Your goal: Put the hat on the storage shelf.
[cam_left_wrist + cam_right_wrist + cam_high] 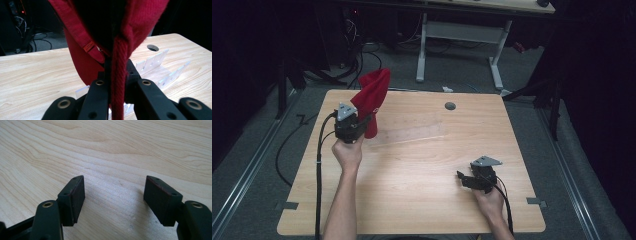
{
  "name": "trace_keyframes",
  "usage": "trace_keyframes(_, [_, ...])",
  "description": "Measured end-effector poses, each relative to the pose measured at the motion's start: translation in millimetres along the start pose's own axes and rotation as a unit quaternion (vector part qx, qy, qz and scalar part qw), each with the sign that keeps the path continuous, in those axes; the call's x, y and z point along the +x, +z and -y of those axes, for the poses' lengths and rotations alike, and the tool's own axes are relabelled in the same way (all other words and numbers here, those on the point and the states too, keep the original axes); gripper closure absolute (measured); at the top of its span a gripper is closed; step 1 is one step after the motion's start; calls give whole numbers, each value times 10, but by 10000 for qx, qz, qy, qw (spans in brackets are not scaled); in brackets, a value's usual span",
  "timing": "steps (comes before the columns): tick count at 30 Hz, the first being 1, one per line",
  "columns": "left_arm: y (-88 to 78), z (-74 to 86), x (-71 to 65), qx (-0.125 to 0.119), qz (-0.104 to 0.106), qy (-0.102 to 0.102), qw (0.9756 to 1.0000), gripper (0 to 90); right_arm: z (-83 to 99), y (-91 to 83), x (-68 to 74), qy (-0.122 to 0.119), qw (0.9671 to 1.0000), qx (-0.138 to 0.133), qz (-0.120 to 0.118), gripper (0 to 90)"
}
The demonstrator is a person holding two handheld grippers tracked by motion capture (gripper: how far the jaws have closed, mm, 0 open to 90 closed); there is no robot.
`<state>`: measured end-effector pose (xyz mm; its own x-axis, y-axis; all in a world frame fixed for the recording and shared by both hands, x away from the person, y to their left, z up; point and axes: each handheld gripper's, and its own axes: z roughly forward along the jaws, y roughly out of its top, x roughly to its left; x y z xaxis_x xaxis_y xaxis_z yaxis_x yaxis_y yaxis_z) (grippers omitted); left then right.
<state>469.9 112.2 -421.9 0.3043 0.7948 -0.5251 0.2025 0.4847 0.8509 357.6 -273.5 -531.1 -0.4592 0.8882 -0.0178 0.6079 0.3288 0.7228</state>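
Table brightly lit from above; surroundings dark; close views soft.

Red knit hat [373, 97], raised upright above table's left

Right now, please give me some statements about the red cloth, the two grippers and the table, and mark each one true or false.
1. The left gripper is shut on the red cloth. True.
2. The red cloth lies flat on the table. False: it is lifted, standing up above the gripper.
3. The right gripper is open with bare wood between its jaws. True.
4. The right gripper holds a corner of the cloth. False: it holds nothing and is far from the cloth.
5. A clear plastic rack lies on the table behind the cloth. True.
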Motion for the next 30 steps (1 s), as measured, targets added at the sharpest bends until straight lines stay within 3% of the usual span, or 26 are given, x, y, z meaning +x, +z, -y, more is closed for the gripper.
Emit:
trace_keyframes(4, [11, 42, -13, 27, 3, 149, 9999, 848, 0, 0, 0, -7, 10000, -1, -4, 337])
trace_keyframes(11, [14, 59, 4, -3, -2, 146, 9999, 848, 0, 0, 1, -14, 10000, -1, -8, 336])
trace_keyframes(18, [-21, 109, 53, -44, -2, 62, 10000, 846, -1, 0, 3, -20, 10000, 2, -16, 337])
trace_keyframes(30, [-96, 251, 145, 161, -109, -58, 9998, 843, -1, 0, 3, -28, 10000, -3, -21, 337])
